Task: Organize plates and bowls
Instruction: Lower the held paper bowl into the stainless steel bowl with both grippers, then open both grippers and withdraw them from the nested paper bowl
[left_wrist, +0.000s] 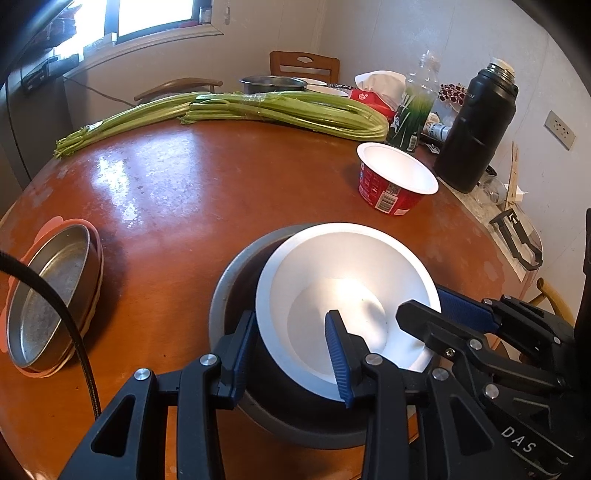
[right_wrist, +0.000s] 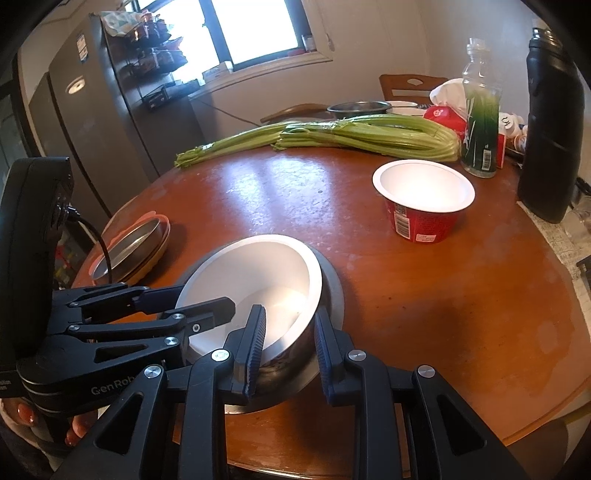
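On the glossy round brown table (left_wrist: 177, 192), the left gripper (left_wrist: 291, 354) and the right gripper (right_wrist: 288, 347) each grasp, with ribbed blue fingers (left_wrist: 338, 358), opposite rims of a smooth white bowl (left_wrist: 343, 280) sitting tilted inside a steel bowl (left_wrist: 229, 291).

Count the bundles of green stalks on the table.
2. The left bundle lies toward the window; the right bundle overlaps its end and reaches the green-labelled bottle. Clutter behind may hide more.
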